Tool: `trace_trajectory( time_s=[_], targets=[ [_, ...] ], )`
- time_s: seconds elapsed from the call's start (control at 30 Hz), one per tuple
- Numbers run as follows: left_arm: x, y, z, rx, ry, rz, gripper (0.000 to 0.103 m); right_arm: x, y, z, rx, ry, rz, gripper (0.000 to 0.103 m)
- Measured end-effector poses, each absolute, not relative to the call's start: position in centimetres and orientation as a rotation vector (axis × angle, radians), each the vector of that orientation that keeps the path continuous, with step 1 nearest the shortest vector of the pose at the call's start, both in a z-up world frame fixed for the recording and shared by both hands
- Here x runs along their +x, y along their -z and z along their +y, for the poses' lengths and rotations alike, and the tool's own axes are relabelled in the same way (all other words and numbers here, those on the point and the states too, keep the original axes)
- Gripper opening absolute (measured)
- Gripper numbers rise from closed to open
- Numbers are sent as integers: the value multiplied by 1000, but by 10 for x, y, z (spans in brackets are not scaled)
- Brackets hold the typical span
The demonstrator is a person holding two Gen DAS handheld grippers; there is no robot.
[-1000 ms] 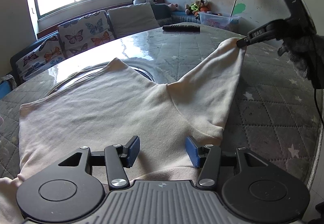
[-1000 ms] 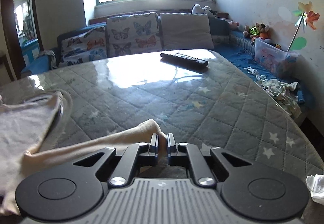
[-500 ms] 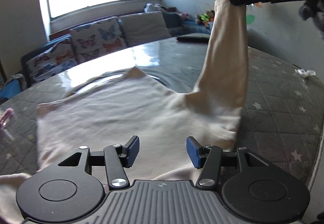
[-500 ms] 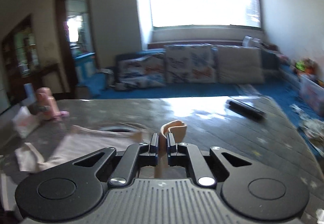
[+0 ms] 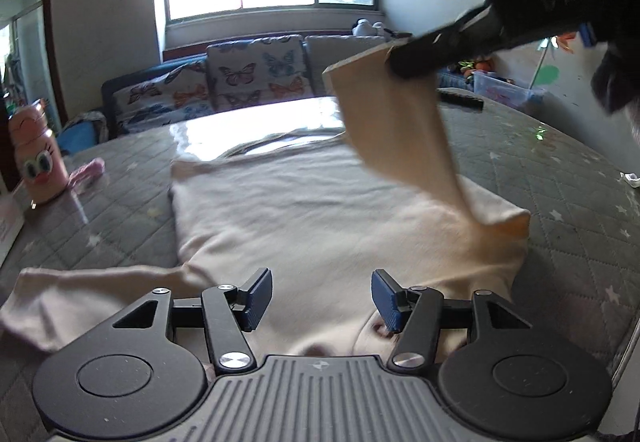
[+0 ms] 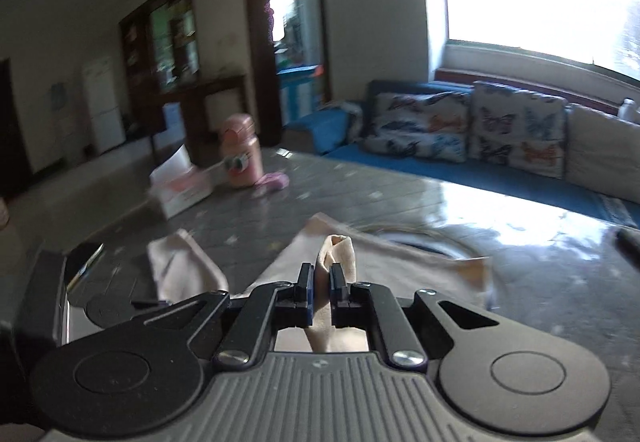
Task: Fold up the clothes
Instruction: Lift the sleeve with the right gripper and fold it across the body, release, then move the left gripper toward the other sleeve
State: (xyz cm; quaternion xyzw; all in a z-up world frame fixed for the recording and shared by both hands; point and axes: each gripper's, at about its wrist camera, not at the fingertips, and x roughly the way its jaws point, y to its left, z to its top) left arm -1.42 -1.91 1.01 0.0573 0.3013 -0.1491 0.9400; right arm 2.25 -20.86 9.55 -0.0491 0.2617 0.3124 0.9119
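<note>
Grey quilted star-print mattress [image 5: 560, 178] carries cream shirt [image 5: 304, 218] mid-surface; pink bottle [image 5: 38, 158], tissue box [image 6: 182, 190] near left edge; remote [image 5: 460, 98] far edge.

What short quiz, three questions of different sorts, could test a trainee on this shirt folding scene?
1. True or false: the left claw is shut on the cream shirt.
2. Which part does the right claw grip? A the collar, B the sleeve, C the hem.
3. Fill in: the pink bottle stands on the ___ table.

Key: 1 false, it is open above the shirt. 2 B. 3 quilted.
</note>
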Motion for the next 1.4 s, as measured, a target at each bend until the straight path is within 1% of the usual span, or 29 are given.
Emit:
trace_trajectory(
  time_s=[0.23,0.3,0.37,0.5,0.53,0.57,0.6,0.83,0.9,0.93,1.0,1.07,1.1,1.13,1.27,1.4],
  targets=[
    [-17,-1,-9,103,285,641,59,10,-78,-179,-169,-730,565,10],
    [-17,-1,-6,97,281,643,59,10,-73,-189,-182,-706,586,12],
    [-17,-1,-2,81,278,643,59,12,-68,-206,-192,-663,612,19],
    [-19,-4,0,71,288,644,59,16,-56,-239,-216,-578,665,24],
    [-19,-5,-1,80,293,644,59,15,-50,-246,-228,-559,682,26],
    [-19,-6,-1,88,297,643,59,15,-43,-253,-241,-540,699,32],
    [-20,-8,-2,92,296,639,59,15,-37,-258,-247,-526,714,33],
    [-20,-32,-1,87,288,575,56,15,-3,-278,-244,-498,786,32],
    [-17,-35,-4,95,294,572,48,16,5,-279,-253,-504,801,29],
    [-14,-34,-6,98,299,575,46,16,8,-278,-266,-499,809,28],
    [-8,-31,-10,104,313,588,40,16,13,-279,-296,-484,823,28],
    [-2,-26,-14,109,328,604,38,17,8,-280,-289,-483,813,28],
    [0,-23,-15,108,332,610,35,18,3,-279,-283,-481,797,28],
    [3,-21,-17,108,337,616,34,21,-1,-278,-272,-483,782,28],
    [13,-12,-19,106,349,638,33,41,-8,-259,-243,-537,748,28],
    [17,-5,-12,97,328,667,33,58,3,-241,-254,-569,755,28]
  ],
)
